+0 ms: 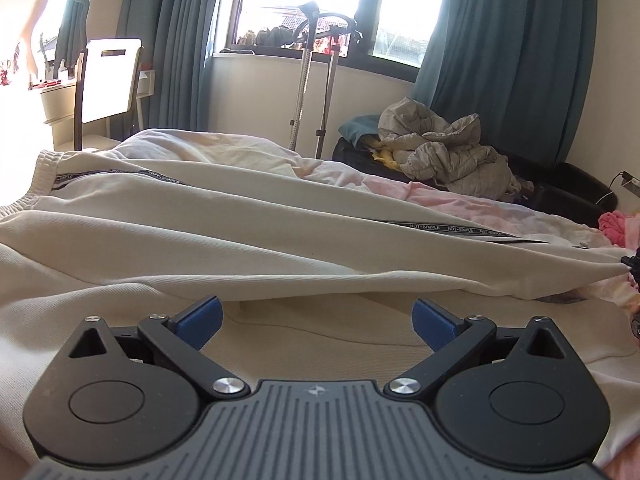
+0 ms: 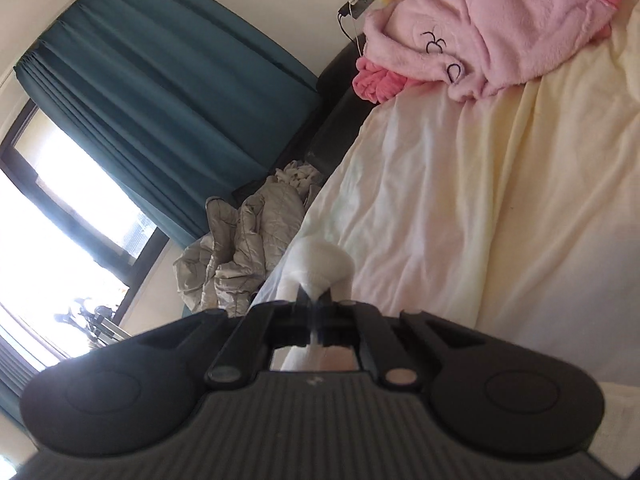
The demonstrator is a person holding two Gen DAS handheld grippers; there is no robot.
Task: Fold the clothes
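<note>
Cream pants (image 1: 248, 216): spread across the middle of the bed (image 2: 520, 208).
Right tongs (image 2: 316, 304): pinching a pants end, bottom middle.
Left tongs (image 1: 318, 318): spread wide, holding nothing.
Pink robe (image 2: 492, 24): upper right.

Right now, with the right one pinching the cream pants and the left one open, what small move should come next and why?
Probably ease the left gripper forward and close it on the near edge of the cream pants. Its fingers stand wide apart just short of that raised edge, holding nothing, while the right gripper is shut on a pinch of the same fabric, pulling it taut. A second grip would let both lift for the fold.
</note>
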